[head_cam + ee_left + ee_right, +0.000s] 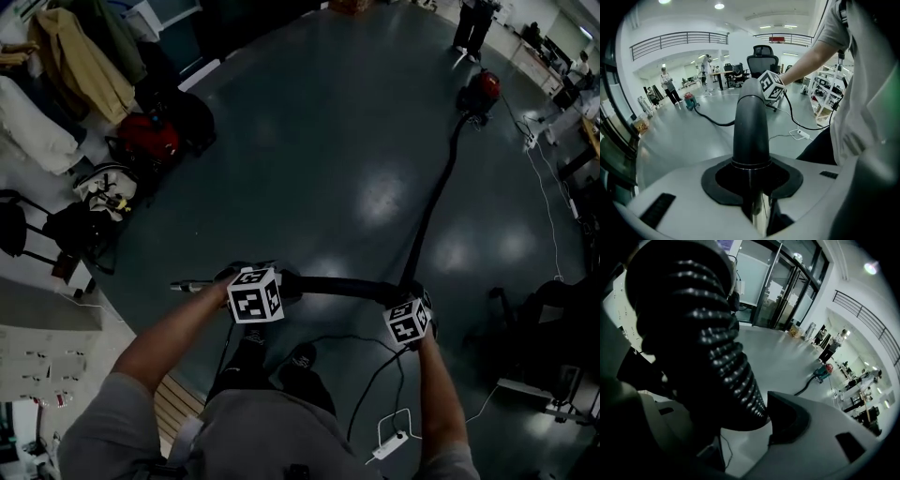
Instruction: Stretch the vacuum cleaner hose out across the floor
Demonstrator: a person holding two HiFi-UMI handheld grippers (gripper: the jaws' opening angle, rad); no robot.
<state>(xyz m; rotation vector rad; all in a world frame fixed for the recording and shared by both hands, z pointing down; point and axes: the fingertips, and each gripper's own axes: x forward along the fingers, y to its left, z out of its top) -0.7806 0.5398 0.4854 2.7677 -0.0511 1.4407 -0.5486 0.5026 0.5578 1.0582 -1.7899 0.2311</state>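
A red vacuum cleaner (482,90) stands far off on the dark floor. Its black ribbed hose (433,192) runs from it toward me and up to my right gripper (412,298). From there a black rigid tube (337,287) crosses to my left gripper (279,283), and a metal wand tip (185,286) sticks out beyond it. In the left gripper view the left gripper (757,187) is shut on the tube (751,126). In the right gripper view the hose (717,362) lies between the jaws of the right gripper (726,427), against the left one. The right pad (787,420) stands just clear of it.
A white power strip (388,442) and black cables lie by my feet. Red and black bags (146,141) and hung clothes crowd the left wall. Desks and cables line the right side. People (472,26) stand beyond the vacuum. An office chair (761,58) stands behind my right hand.
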